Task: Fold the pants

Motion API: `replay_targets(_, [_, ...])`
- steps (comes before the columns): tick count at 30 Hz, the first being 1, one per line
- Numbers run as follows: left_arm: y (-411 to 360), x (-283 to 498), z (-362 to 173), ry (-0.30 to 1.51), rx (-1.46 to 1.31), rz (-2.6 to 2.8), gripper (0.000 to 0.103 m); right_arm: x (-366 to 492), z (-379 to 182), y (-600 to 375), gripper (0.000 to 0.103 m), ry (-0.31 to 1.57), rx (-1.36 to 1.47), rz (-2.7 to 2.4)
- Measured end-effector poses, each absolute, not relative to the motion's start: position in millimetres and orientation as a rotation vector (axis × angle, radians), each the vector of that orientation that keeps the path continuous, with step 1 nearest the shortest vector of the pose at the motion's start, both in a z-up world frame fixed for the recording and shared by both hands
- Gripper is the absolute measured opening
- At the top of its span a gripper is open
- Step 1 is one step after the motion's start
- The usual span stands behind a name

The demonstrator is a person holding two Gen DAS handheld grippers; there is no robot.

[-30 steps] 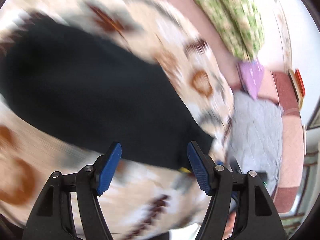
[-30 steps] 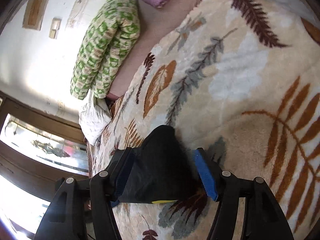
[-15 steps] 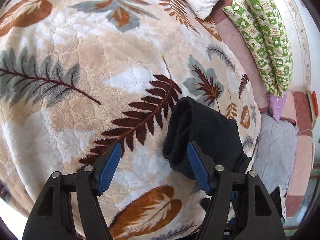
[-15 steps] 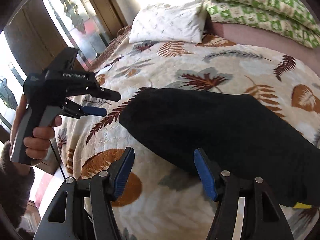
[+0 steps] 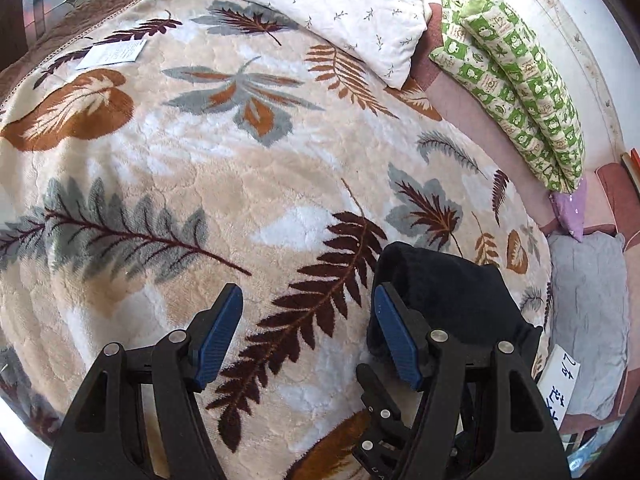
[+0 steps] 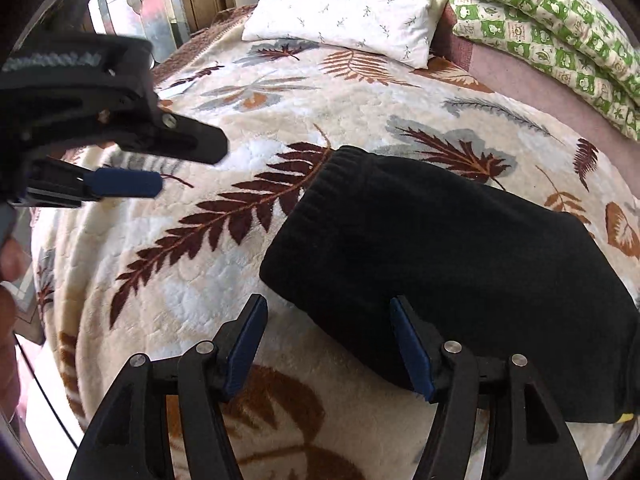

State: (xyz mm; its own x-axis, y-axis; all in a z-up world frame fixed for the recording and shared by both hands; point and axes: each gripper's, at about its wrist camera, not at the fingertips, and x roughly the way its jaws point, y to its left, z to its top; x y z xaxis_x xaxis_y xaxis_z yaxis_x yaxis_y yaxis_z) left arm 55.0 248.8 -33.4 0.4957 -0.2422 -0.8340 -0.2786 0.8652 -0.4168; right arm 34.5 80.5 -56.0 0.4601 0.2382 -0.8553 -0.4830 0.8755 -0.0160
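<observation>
Two views, both jaws released.

Left wrist view: left gripper (image 5: 308,332) points down at the blanket (image 5: 200,168) on the bed, jaws spread with only leaf print between them. Black pants (image 5: 448,292) lie folded in a compact bundle at about 4 o'clock, partly behind the right-hand finger and apparently outside the gap. White pillow (image 5: 340,8) at 12 o'clock, green checked quilt (image 5: 516,80) at 2 o'clock. Paper slip (image 5: 112,52) at 10 o'clock.

Right wrist view: right gripper (image 6: 328,344) likewise spread, nothing pinched. Pants (image 6: 460,256) fill 3 o'clock, ribbed cuff end toward 12; the near edge runs behind the right-hand finger. Left gripper (image 6: 160,168) hovers at 9 o'clock, clear of the cloth, held by a hand (image 6: 10,280).

Judgement: bundle rests flat, both tools off it, so the fold looks finished or nearly so; hands seem parked beside it to avoid disturbing the layers.
</observation>
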Motion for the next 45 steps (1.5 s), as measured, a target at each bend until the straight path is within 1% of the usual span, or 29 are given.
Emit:
replay_targets(4, [252, 53, -33, 1.057, -0.53, 0.041, 0.068, 41, -63, 86, 0.069, 0.976, -0.305, 0.428])
replay_targets(5, [253, 53, -33, 1.058, -0.533, 0.042, 0.068, 43, -63, 87, 0.069, 0.971, -0.305, 0.424])
replay_targets(7, [256, 52, -34, 1.065, -0.543, 0.045, 0.068, 47, -65, 86, 0.065, 0.958, -0.304, 0.416])
replay_targets(8, [258, 53, -35, 1.068, -0.553, 0.047, 0.068, 47, -65, 85, 0.058, 0.948, -0.309, 0.411])
replay_targets(9, [261, 53, -36, 1.071, -0.567, 0.045, 0.068, 48, -65, 84, 0.055, 0.94, -0.312, 0.416])
replay_targets(10, [262, 54, -37, 1.074, -0.578, 0.04, 0.068, 48, -64, 83, 0.044, 0.928, -0.314, 0.423])
replay_targets(11, [263, 56, -38, 1.08, -0.594, 0.033, 0.068, 49, -63, 80, 0.037, 0.919, -0.312, 0.424])
replay_targets(14, [261, 64, -43, 1.105, -0.636, 0.008, 0.068, 52, -55, 62, 0.032, 0.925, -0.212, 0.449])
replay_targets(17, [251, 74, -48, 1.134, -0.667, -0.039, 0.068, 50, -47, 49, 0.032, 0.912, -0.127, 0.478])
replay_targets(22, [234, 83, -46, 1.146, -0.673, -0.066, 0.068, 47, -47, 41, 0.033, 0.912, -0.076, 0.508])
replay_targets(28, [232, 85, -53, 1.175, -0.67, -0.05, 0.068, 48, -49, 46, 0.035, 0.912, -0.088, 0.503])
replay_targets(30, [234, 86, -58, 1.189, -0.685, -0.041, 0.068, 48, -50, 46, 0.039, 0.916, -0.077, 0.506])
replay_targets(31, [235, 85, -59, 1.194, -0.693, -0.039, 0.068, 50, -51, 47, 0.044, 0.931, -0.073, 0.514])
replay_targets(33, [236, 85, -60, 1.199, -0.7, -0.031, 0.068, 50, -53, 48, 0.044, 0.942, -0.073, 0.513])
replay_targets(35, [236, 83, -59, 1.196, -0.705, -0.024, 0.068, 49, -53, 49, 0.048, 0.945, -0.073, 0.513])
replay_targets(39, [227, 84, -53, 1.192, -0.68, -0.042, 0.068, 46, -44, 43, 0.047, 0.949, -0.03, 0.543])
replay_targets(45, [183, 87, -32, 1.175, -0.602, -0.12, 0.068, 43, -22, 4, 0.049, 0.918, 0.078, 0.517])
